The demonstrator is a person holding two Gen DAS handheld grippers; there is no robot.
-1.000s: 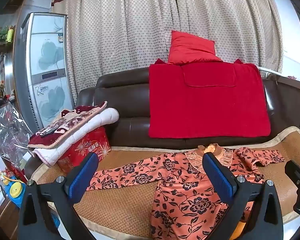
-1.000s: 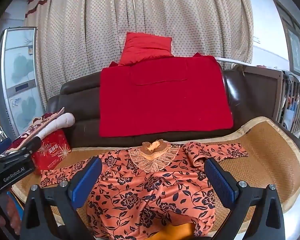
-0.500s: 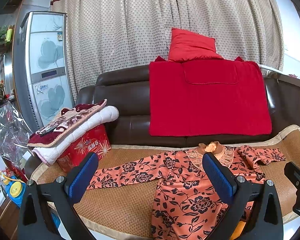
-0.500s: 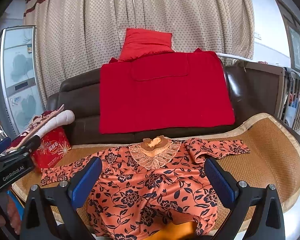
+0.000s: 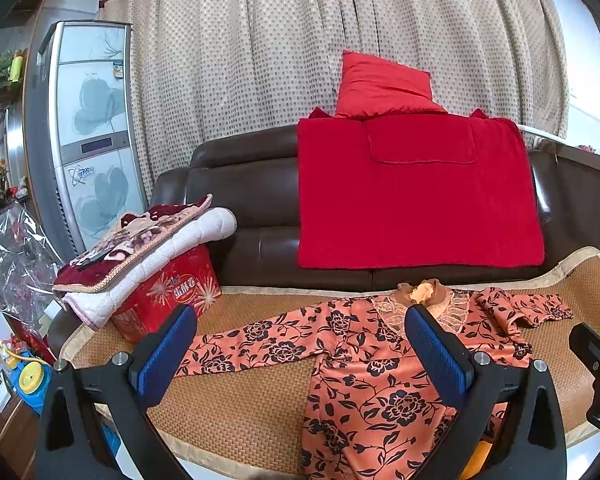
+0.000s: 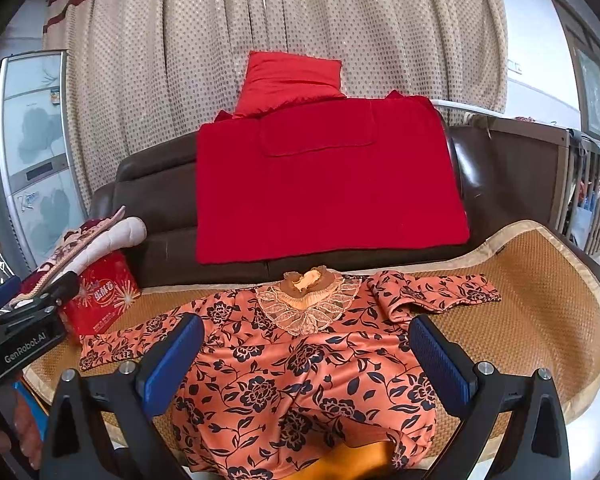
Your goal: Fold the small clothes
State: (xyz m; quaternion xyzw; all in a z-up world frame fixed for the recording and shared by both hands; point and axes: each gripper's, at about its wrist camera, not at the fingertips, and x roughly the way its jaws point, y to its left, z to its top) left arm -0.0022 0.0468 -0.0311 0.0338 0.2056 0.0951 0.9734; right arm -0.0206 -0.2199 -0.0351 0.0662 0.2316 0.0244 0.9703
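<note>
Nearest the cameras, the left gripper (image 5: 300, 352) and the right gripper (image 6: 306, 354) both hang above the front edge of the seat with jaws spread wide and nothing between the blue pads, so the fold itself looks not yet begun. Just beyond them the floral top (image 6: 300, 360) lies face up on the woven mat (image 6: 540, 280), hem toward the cameras and draping slightly over the front edge, lace collar (image 6: 308, 308) toward the sofa back. Its left sleeve (image 5: 260, 340) runs out straight and flat toward the red box (image 5: 172, 296), while the right sleeve (image 6: 432, 292) is bunched and doubled at the shoulder. A sensible start would be to smooth that crumpled sleeve first, then pinch each cuff low and close to the mat and bring it across the chest, so the thin, slippery-looking cloth does not drag the body askew. Taking only one layer at the hem would probably matter too, since the overhang could slide off the seat if tugged forward. Farther back, a red blanket (image 6: 324, 184) covers the sofa back (image 5: 240, 200) with a red cushion (image 5: 384, 88) on top, well clear of the work
</note>
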